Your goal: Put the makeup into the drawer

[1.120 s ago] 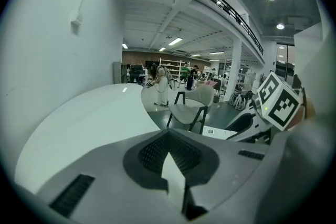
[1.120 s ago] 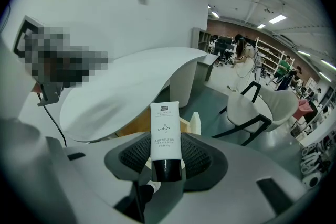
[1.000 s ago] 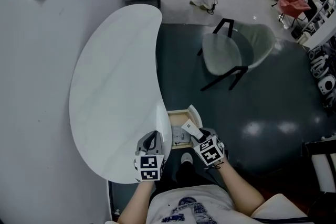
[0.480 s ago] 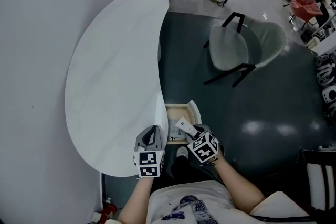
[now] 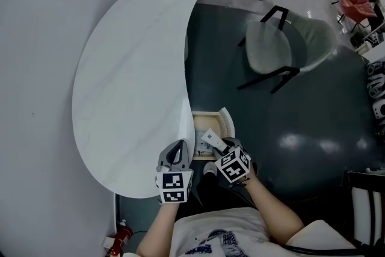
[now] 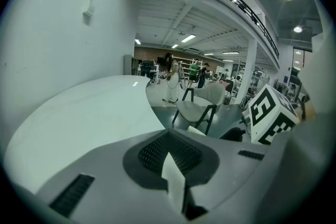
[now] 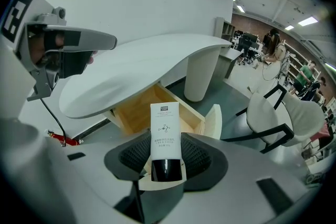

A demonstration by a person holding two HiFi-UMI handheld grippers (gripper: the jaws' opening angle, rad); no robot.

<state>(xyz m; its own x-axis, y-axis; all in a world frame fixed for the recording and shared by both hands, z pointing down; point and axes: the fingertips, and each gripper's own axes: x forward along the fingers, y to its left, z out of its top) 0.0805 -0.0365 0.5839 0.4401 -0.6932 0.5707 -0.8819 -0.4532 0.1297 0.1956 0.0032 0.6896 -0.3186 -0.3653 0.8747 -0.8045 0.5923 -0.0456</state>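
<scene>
The makeup tube (image 7: 165,131), pinched in the right gripper's (image 7: 166,160) fingers, has sunk toward the open drawer (image 7: 137,110) at its twelve o'clock beneath the desk (image 5: 132,81), so dropping it in looks next; the left gripper's (image 5: 175,156) fingers sit pressed together.

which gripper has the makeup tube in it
The right gripper: its jaws clamp the white, black-capped makeup tube above the open drawer. The left gripper has its jaws together, nothing between.

White black-capped makeup tube (image 7: 165,134), pale wooden drawer (image 7: 131,113), white table (image 5: 132,69), dark grey floor (image 5: 301,105).
</scene>
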